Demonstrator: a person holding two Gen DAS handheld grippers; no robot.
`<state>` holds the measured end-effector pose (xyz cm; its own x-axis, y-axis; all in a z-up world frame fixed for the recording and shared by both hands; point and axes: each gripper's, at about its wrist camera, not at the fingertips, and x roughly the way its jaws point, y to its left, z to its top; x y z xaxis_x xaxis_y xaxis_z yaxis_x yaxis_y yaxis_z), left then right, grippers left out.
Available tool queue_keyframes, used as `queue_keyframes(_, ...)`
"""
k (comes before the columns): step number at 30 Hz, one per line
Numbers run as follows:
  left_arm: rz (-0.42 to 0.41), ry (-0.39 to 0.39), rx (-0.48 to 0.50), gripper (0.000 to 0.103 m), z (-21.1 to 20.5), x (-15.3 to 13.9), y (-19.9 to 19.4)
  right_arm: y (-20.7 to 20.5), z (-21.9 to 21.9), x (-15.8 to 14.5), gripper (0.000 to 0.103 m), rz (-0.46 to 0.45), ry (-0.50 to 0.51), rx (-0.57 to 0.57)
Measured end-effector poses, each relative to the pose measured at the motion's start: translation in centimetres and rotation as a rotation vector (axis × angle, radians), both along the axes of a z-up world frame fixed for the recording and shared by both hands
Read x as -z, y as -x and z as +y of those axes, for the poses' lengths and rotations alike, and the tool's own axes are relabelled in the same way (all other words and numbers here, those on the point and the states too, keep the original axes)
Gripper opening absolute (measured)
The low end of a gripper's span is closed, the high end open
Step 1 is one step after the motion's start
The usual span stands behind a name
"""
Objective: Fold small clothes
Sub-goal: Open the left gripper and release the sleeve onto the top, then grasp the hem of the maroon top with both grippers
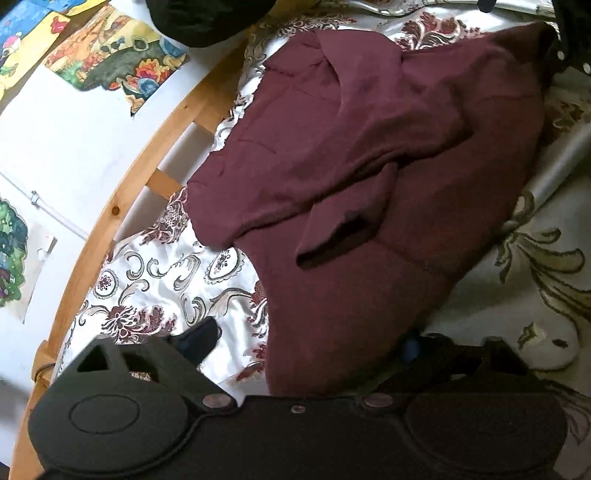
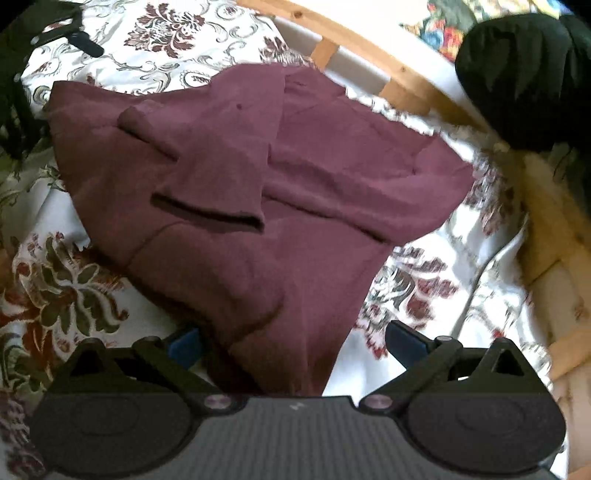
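A maroon sweater [image 1: 369,155] lies on a floral bedspread [image 1: 155,291], its sleeves folded across the body. It also shows in the right wrist view [image 2: 280,177]. My left gripper [image 1: 306,343] is open over the sweater's near hem; its left finger [image 1: 195,343] rests on the bedspread, the right one [image 1: 410,347] at the cloth's edge. My right gripper [image 2: 295,347] is open, its blue-padded fingers [image 2: 402,341] on either side of the sweater's near hem, not closed on it.
A wooden bed frame [image 1: 122,199] runs along a white wall with colourful pictures [image 1: 122,62]. A dark rounded cushion [image 2: 524,74] sits by the frame. The other gripper shows at the top left of the right wrist view [image 2: 55,29].
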<state>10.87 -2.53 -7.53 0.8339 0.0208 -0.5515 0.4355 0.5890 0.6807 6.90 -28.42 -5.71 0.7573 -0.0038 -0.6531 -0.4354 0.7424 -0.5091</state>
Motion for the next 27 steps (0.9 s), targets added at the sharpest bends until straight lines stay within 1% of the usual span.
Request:
queue_keyframes(1, -0.001, 0.016, 0.003, 0.079, 0.2, -0.2, 0.0, 0.1, 0.1, 0.0, 0.099, -0.006, 0.008, -0.011)
queue_keyframes(3, -0.013, 0.038, 0.027, 0.054, 0.4, -0.4, 0.3, 0.6, 0.3, 0.0, 0.094, -0.014, 0.02, -0.032)
queue_keyframes(4, -0.019, 0.033, 0.042, 0.047, 0.3, -0.3, 0.6, 0.9, 0.3, 0.0, 0.093, -0.018, 0.031, -0.048)
queue_keyframes(6, -0.024, 0.021, 0.076, 0.025, 0.2, -0.1, 1.0, 1.5, 0.8, 0.2, 0.093, -0.027, 0.075, -0.084)
queue_keyframes(8, -0.014, 0.034, 0.089, 0.014, 0.1, 0.1, 0.9, 2.4, 1.6, 0.7, 0.094, -0.051, 0.143, -0.113)
queue_keyframes(9, -0.011, 0.048, 0.083, 0.011, -0.1, 0.0, 1.1, 2.8, 1.9, 1.0, 0.094, -0.067, 0.176, -0.127)
queue_keyframes(10, -0.013, 0.072, 0.073, 0.01, 0.0, -0.2, 1.0, 3.0, 2.3, 1.2, 0.095, -0.08, 0.204, -0.138)
queue_keyframes(12, -0.016, 0.148, 0.047, 0.007, 0.4, -1.3, 0.8, 3.6, 3.0, 1.5, 0.095, -0.112, 0.259, -0.165)
queue_keyframes(14, -0.022, 0.2, 0.031, 0.006, 0.8, -2.2, 0.4, 4.0, 3.6, 2.0, 0.095, -0.138, 0.306, -0.195)
queue_keyframes(16, -0.032, 0.239, 0.024, 0.006, 0.9, -3.2, -0.1, 4.1, 4.1, 2.4, 0.094, -0.162, 0.332, -0.224)
queue_keyframes(18, -0.036, 0.275, 0.017, 0.006, 0.9, -4.1, -0.6, 4.0, 4.4, 2.7, 0.081, -0.163, 0.332, -0.248)
queue_keyframes(19, -0.038, 0.288, 0.015, 0.006, 0.9, -4.5, -0.9, 3.9, 4.5, 2.7, 0.063, -0.147, 0.32, -0.259)
queue_keyframes(20, -0.042, 0.299, 0.012, 0.006, 0.8, -4.8, -0.9, 3.9, 4.6, 2.7, 0.041, -0.131, 0.311, -0.265)
queue_keyframes(21, -0.048, 0.311, 0.012, 0.006, 0.8, -5.1, -0.8, 3.9, 4.6, 2.8, 0.032, -0.124, 0.311, -0.268)
queue_keyframes(22, -0.053, 0.317, 0.017, 0.006, 0.9, -5.4, -0.7, 4.1, 4.7, 2.9, 0.02, -0.123, 0.314, -0.276)
queue_keyframes(23, -0.059, 0.319, 0.021, 0.005, 0.8, -5.6, -0.3, 4.4, 4.7, 2.9, 0.015, -0.126, 0.313, -0.284)
queue_keyframes(25, -0.07, 0.329, 0.029, 0.005, 1.0, -5.9, 0.4, 5.0, 4.8, 2.4, 0.006, -0.135, 0.296, -0.282)
queue_keyframes(27, -0.08, 0.347, 0.027, 0.005, 1.4, -6.1, 1.5, 5.6, 4.8, 1.2, 0.006, -0.138, 0.239, -0.262)
